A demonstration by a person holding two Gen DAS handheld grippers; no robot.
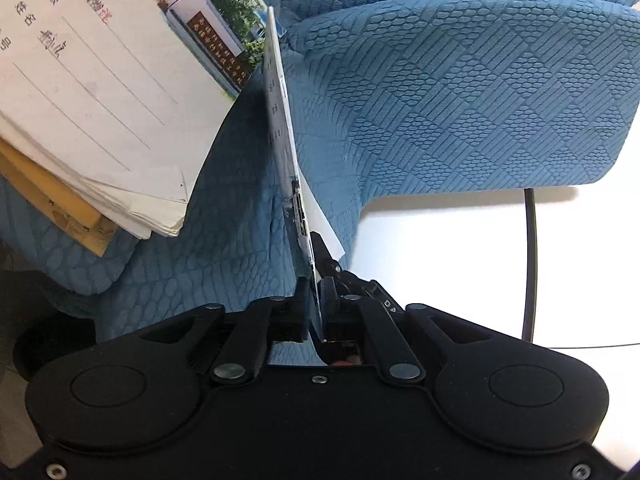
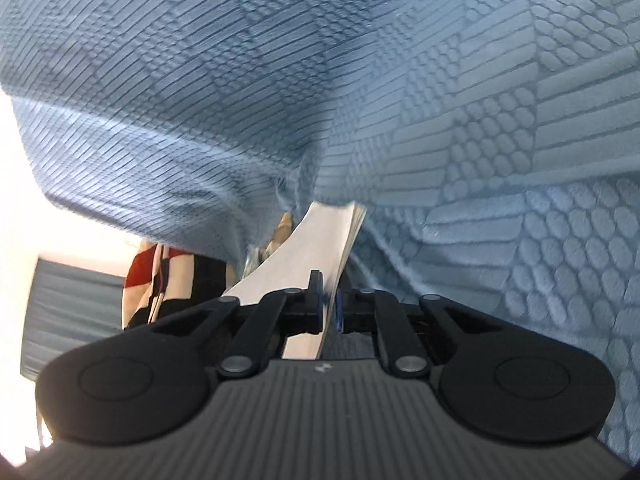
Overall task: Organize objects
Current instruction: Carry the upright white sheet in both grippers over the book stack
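Note:
My left gripper (image 1: 315, 300) is shut on a thin white booklet (image 1: 280, 120), seen edge-on, standing upright over the blue sofa. A stack of paper booklets (image 1: 100, 92) with a printed photo cover lies on the sofa seat to the upper left. My right gripper (image 2: 329, 304) is shut on the edge of a thin white booklet (image 2: 316, 232), which bends away towards the sofa fabric. Another black gripper's tip (image 1: 332, 268) shows just behind the left fingers, at the same booklet.
The blue textured sofa (image 1: 460, 92) fills both views, with an armrest or cushion at the right. A white floor (image 1: 460, 260) and a thin black cable (image 1: 530, 260) lie at the lower right. A red, black and cream patterned cloth (image 2: 160, 280) shows at the lower left.

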